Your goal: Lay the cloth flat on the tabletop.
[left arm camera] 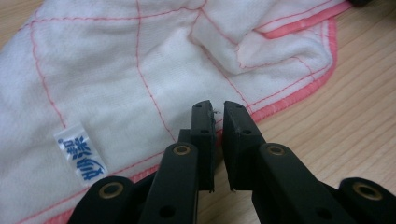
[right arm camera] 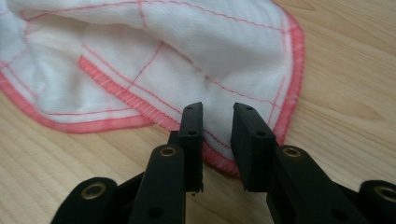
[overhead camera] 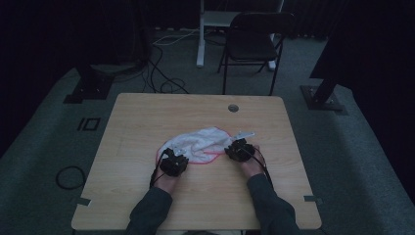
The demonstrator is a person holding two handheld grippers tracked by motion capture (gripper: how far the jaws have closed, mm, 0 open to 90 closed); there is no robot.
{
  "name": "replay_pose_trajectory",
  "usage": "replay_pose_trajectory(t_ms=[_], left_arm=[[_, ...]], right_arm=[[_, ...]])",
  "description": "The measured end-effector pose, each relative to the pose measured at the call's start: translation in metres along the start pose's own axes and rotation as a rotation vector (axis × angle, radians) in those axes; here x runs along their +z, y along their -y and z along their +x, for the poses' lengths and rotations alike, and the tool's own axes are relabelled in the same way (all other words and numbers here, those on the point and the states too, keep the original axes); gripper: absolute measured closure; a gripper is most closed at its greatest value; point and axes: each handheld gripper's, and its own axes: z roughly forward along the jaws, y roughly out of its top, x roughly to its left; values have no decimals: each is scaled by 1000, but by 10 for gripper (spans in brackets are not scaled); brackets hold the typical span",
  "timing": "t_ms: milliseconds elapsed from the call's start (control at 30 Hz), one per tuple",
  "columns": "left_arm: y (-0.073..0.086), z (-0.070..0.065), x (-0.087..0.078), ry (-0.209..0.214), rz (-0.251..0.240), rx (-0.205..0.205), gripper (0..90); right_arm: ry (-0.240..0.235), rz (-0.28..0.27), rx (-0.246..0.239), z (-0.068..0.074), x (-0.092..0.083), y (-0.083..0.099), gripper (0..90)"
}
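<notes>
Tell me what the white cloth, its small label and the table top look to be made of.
Cloth: soft woven cotton-like fabric, fuzzy matte nap, pink stitched grid and overlocked pink hem. Label: glossy synthetic tag, probably satin ribbon, with blue print. Table: light wood-grain top, smooth; likely laminate rather than solid wood, though that cannot be settled.

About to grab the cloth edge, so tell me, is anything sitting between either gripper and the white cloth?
Nothing visible. The left gripper and right gripper both sit right over the pink hem of the white cloth, jaws slightly apart.

small tag (left arm camera: 80,153) sewn on white cloth (left arm camera: 116,84), blue characters, upside down, not legible
</notes>
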Motion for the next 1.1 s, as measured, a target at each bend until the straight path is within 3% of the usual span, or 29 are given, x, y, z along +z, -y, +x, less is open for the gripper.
replay_pose_trajectory(t_ms=[267, 767, 967, 1100], left_arm=[[6, 20, -7, -48, 11, -19, 847], [15, 50, -16, -122, 19, -39, 848], [13, 50, -16, -131, 26, -76, 830], [10, 42, -18, -112, 0, -63, 813]], right_arm=[[25, 8, 17, -13, -6, 5, 742], [41, 13, 31, -25, -13, 12, 741], [49, 8, 49, -29, -16, 15, 742], [56, 16, 42, -28, -16, 14, 741]])
